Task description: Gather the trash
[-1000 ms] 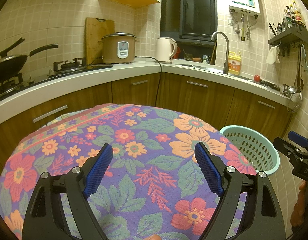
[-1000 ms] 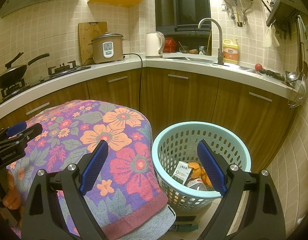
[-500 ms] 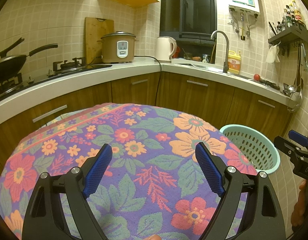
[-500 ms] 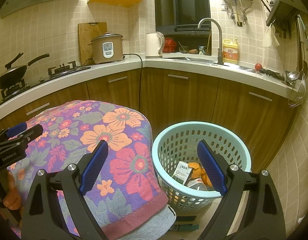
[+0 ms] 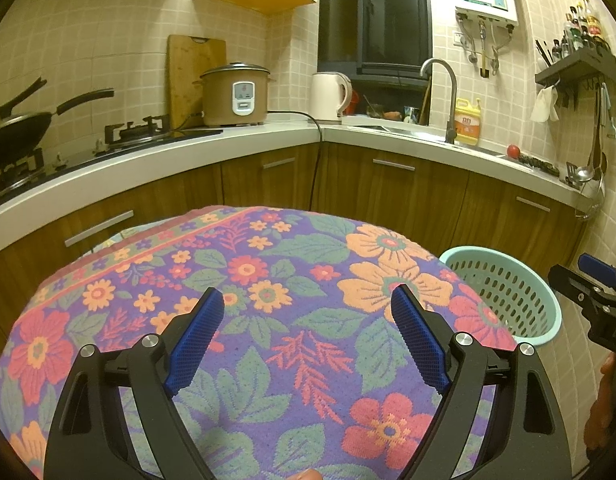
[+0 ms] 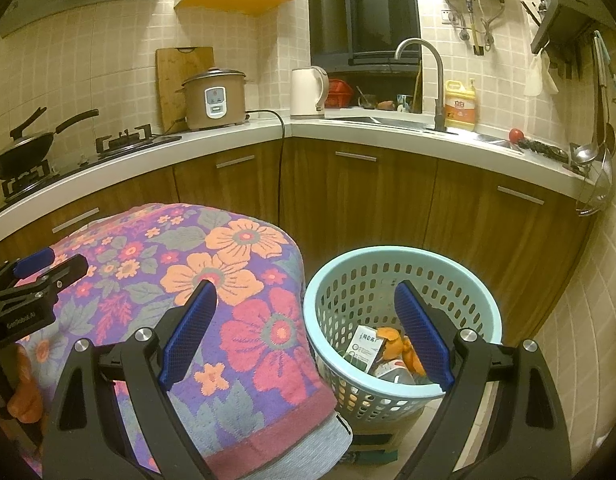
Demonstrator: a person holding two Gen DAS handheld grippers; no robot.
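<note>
Hovering unchanged, both tools stay spread beside basket [image 6: 404,280].

From my remote seat, little is legible. The left gripper [image 6: 36,280], seen from the right wrist camera, carries white lettering on its black body that looks like "GenRobot.AI". In the left wrist view, the right gripper [image 5: 600,300] shows only "DA", cut off by the frame edge. A carton [image 6: 364,346] inside the basket [image 6: 404,256] has print too small to read, as does the yellow bottle's [image 6: 460,106] label.
</note>
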